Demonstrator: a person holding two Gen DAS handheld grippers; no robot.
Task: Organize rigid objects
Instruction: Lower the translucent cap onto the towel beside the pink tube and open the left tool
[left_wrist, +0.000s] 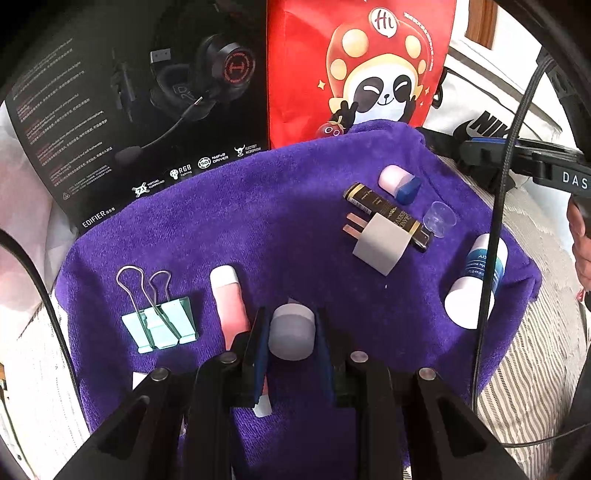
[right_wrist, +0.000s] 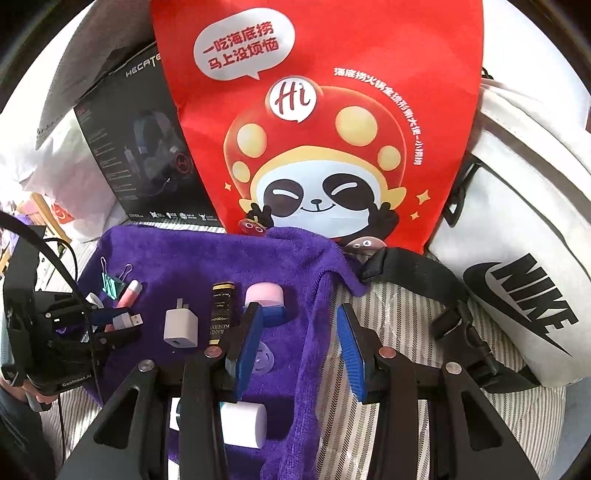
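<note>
My left gripper (left_wrist: 291, 332) squeezes the USB stick (left_wrist: 291, 330) low in the frame; I should set it gently beside the pink tube (left_wrist: 229, 302), while my right gripper (right_wrist: 299, 347) waits wide open and empty.

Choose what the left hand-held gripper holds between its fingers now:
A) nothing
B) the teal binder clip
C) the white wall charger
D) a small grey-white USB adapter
D: in the left wrist view the left hand-held gripper has its pads closed on the USB adapter, while the binder clip and wall charger lie free on the purple towel.
</note>
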